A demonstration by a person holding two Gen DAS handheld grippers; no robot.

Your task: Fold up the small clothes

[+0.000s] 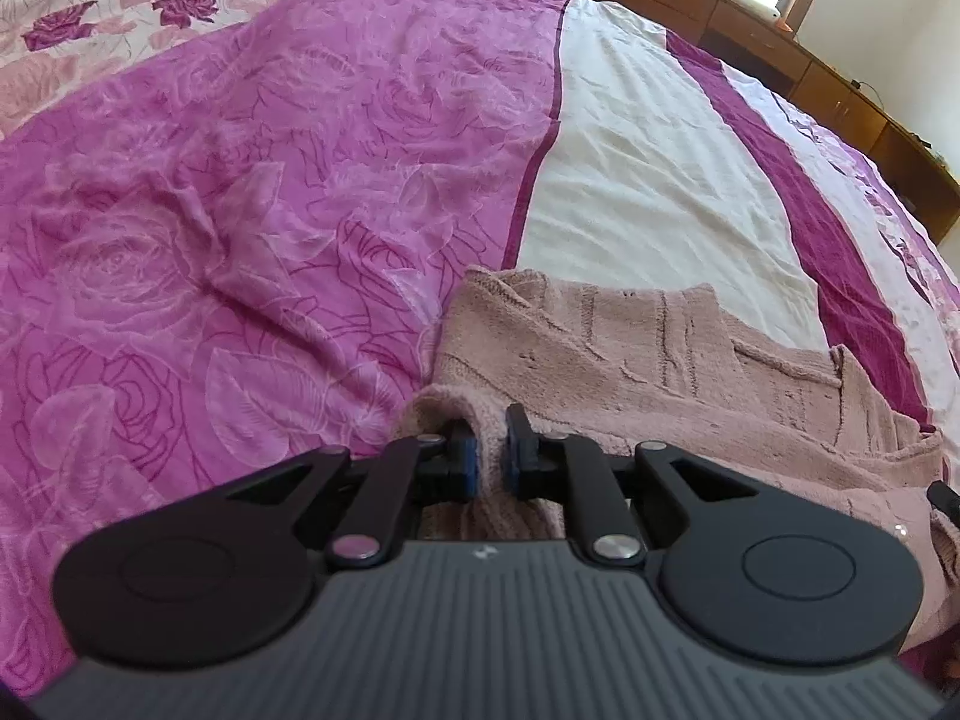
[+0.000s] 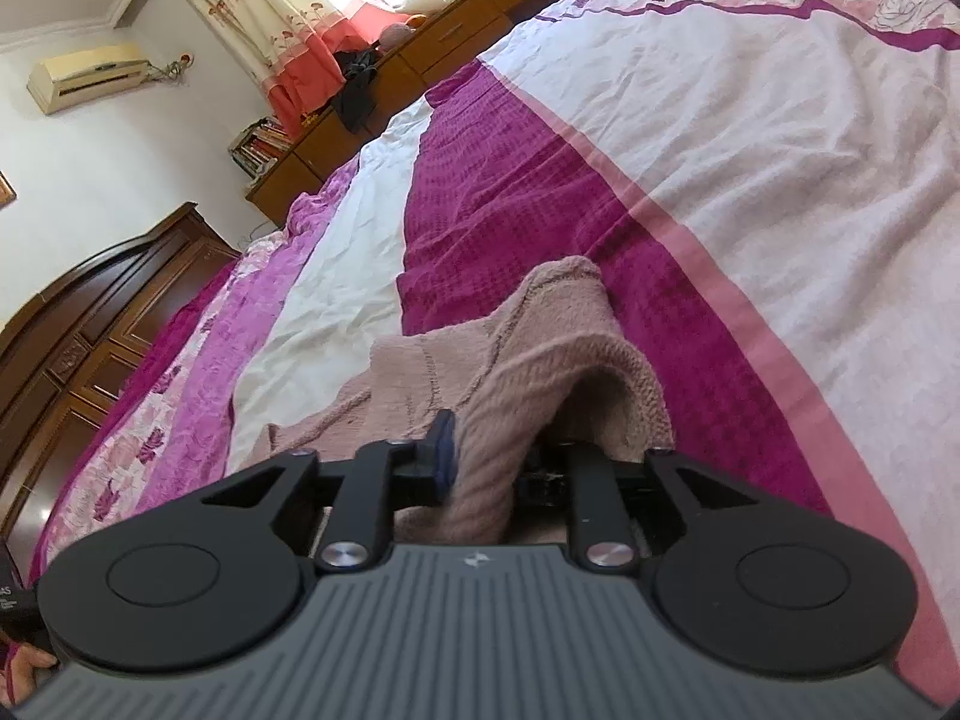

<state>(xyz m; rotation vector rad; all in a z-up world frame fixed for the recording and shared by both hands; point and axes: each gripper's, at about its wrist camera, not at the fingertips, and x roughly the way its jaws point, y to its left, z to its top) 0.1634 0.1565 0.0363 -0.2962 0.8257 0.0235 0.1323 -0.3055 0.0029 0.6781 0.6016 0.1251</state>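
A small dusty-pink knitted sweater [image 1: 630, 360] lies on the bed, spread toward the right in the left wrist view. My left gripper [image 1: 487, 450] is shut on a fold of its near edge, the knit pinched between the blue pads. In the right wrist view the same sweater [image 2: 480, 372] rises in a lifted hump, and my right gripper [image 2: 486, 462] is shut on a thick roll of it. Its left blue pad [image 2: 443, 450] shows; the right finger is hidden under the knit.
The bed carries a cover with a pink rose print [image 1: 240, 210], a white band [image 1: 648, 180] and a magenta stripe [image 2: 540, 210]. Wooden drawers [image 1: 750, 30] run along the far side. A dark wooden footboard [image 2: 90, 312] stands at the left, with a hand [image 2: 24, 672] at the corner.
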